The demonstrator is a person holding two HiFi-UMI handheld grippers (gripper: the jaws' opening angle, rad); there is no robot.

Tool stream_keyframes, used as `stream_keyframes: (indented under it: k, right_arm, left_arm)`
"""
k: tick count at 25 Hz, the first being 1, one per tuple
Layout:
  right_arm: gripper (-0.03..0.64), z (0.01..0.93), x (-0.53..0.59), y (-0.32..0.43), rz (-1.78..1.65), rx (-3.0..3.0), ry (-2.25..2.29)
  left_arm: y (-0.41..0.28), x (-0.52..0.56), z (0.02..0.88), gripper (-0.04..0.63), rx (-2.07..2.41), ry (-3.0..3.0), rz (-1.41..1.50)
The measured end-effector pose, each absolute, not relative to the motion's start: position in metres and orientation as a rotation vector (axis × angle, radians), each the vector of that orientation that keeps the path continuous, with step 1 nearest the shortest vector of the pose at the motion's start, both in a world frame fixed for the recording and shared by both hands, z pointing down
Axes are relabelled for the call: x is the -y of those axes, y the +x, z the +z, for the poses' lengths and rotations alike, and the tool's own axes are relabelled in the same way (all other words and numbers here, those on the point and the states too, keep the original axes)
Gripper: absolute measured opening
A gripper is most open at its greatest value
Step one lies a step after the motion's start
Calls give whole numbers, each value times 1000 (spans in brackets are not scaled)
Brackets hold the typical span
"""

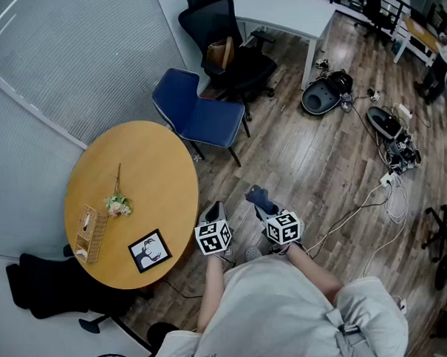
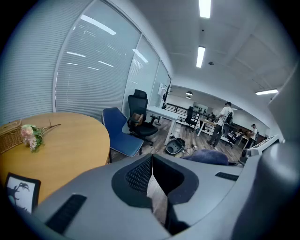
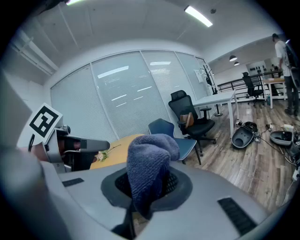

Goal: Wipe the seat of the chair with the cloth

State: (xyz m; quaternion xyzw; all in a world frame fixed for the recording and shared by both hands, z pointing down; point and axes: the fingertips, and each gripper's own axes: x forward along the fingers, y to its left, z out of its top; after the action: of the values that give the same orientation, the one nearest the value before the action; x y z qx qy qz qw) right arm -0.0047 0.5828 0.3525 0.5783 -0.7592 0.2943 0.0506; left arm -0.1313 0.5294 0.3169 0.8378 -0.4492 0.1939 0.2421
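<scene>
Blue chair, blue cloth, brown floor.

My cloth (image 3: 150, 154) is dark blue. The chair (image 1: 206, 114) is a brighter blue with black legs. The round table (image 1: 145, 163) is yellow-brown, and the floor (image 1: 311, 163) has brown wood stripes. My left gripper (image 1: 215, 209) and right gripper (image 1: 268, 209) are grey, each with a cube of black and white squares. The office chair (image 1: 228, 41) is black and the desk (image 1: 290, 12) is white.

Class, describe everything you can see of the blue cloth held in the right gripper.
The cloth is dark blue-grey, a nubby towel-like fabric bunched into a rounded lump. It is clamped between the jaws of the right gripper, bulging above them, with a narrower end hanging down between them. It is held in the air, apart from the blue chair and the round table. Only the gripper touches it.
</scene>
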Motion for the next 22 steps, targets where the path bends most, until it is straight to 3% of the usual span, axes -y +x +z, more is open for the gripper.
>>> stream_keyframes:
  k: [22]
  right_arm:
    - [51,316,-490,99,904,2406,1706]
  left_arm:
    - [-69,-474,314,28,1366,2175,496]
